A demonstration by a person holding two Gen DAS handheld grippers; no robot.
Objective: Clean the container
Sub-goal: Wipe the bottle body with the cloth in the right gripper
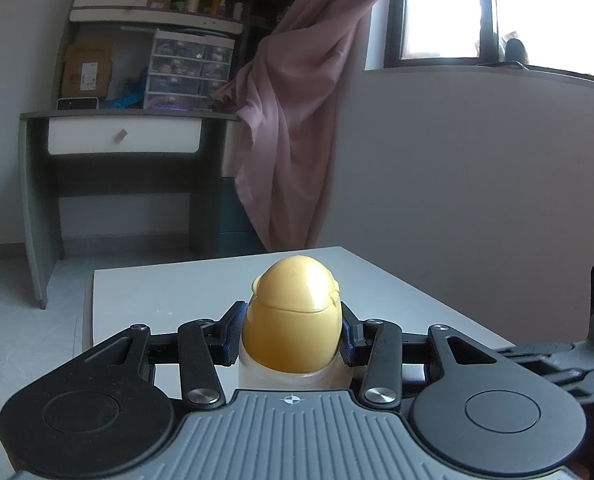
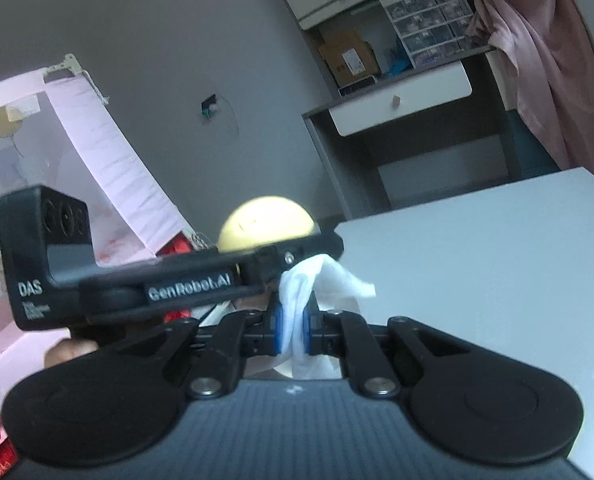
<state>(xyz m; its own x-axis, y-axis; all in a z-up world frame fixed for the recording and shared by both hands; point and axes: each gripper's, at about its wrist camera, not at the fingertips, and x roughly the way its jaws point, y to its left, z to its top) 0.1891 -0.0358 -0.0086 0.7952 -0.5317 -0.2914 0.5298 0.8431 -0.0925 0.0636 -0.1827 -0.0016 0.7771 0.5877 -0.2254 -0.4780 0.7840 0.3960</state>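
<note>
A container (image 1: 293,320) with a rounded yellow cap and a pale translucent body stands upright between my left gripper's (image 1: 292,338) blue pads, which are shut on it over the white table (image 1: 157,292). In the right wrist view the yellow cap (image 2: 265,222) shows above the left gripper's black body (image 2: 169,280). My right gripper (image 2: 293,330) is shut on a crumpled white cloth (image 2: 321,280), which sticks out ahead of the fingers just right of the container. The container's lower body is hidden in both views.
The white table (image 2: 477,260) reaches right and ahead. Beyond it stand a grey desk with a white drawer (image 1: 123,136), shelves with boxes, and a pink curtain (image 1: 297,120) beside a window. A pink patterned fabric (image 2: 97,152) lies at the left.
</note>
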